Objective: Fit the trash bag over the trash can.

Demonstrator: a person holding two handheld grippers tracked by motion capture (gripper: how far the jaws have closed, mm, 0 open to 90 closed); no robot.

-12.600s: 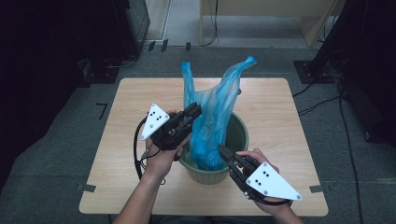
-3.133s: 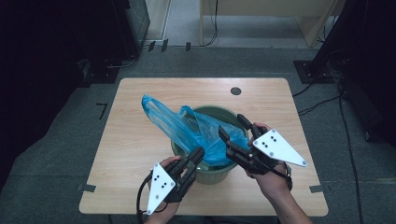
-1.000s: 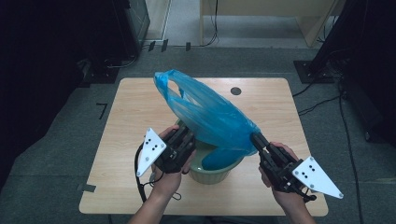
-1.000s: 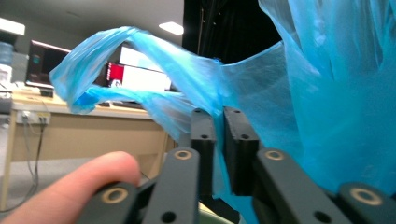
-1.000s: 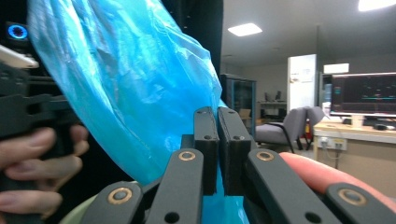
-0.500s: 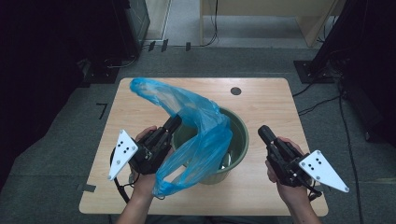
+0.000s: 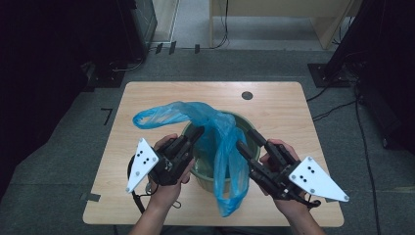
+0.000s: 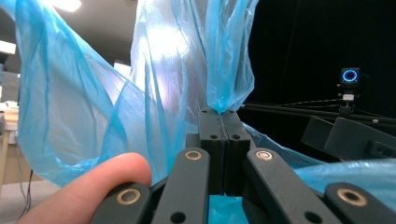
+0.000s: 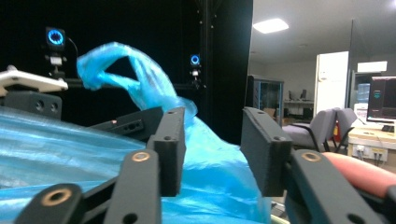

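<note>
- Nearest me, a loose tail of the blue bag (image 7: 230, 183) hangs over the bin's near rim, down its outer wall, and its end lies on the surface on my side of the bin.
- Just left of the bin (image 7: 201, 175), my left hand-held gripper (image 7: 195, 133) has its jaws pressed together on a fold of that bag; in the left gripper view the film rises straight out of the closed tips (image 8: 223, 122).
- Just right of the bin, my right hand-held gripper (image 7: 242, 146) stands with its jaws apart and nothing between them; in the right gripper view the bag (image 9: 140, 154) lies beyond and below the gap (image 9: 212, 140), not inside it.
- From the right tips, the hanging tail lies toward the bin's middle and a little nearer me, so I judge the right hand the closer one for taking that free edge.
- Over the bin mouth the bag drapes from the left grip across to the near rim, so its long axis runs from the bin's far left down to the near side.
- Farther off, beyond the bin's left rim, one handle loop (image 7: 149, 116) of the bag stretches out over the surface (image 7: 274, 105), held up by nothing I can make out.
</note>
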